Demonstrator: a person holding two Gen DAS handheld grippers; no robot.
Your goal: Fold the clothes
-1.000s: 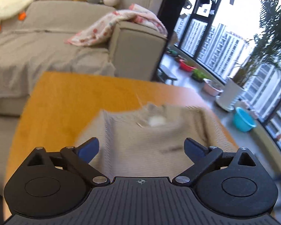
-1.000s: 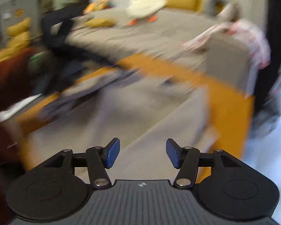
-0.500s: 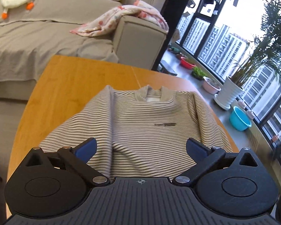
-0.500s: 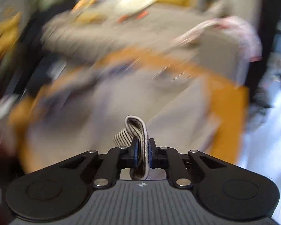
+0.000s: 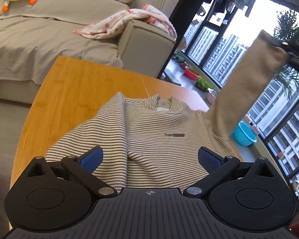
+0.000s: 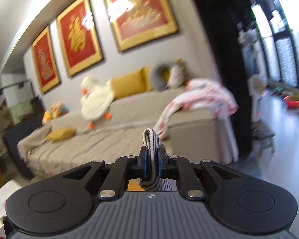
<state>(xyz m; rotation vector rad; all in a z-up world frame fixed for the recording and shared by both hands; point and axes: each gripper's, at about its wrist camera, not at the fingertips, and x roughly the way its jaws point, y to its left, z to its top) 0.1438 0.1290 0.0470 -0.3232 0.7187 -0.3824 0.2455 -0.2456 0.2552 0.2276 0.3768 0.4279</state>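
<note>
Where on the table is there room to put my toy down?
Bare wood shows on the table between the striped shirt and the sofa, and left of the shirt. The near middle is covered by the shirt.

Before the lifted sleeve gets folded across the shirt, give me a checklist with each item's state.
1. Right gripper shut on the sleeve: ok, striped cloth is pinched between its pads.
2. Sleeve raised off the table: ok, in the left wrist view it hangs up at the right of the shirt.
3. Left gripper free: ok, open above the shirt's lower part, holding nothing.
4. Shirt body flat: not ok, a ridge runs down its left half.
5. Other sleeve laid flat: cannot tell.
6. Table beyond the collar free of things: ok.
</note>
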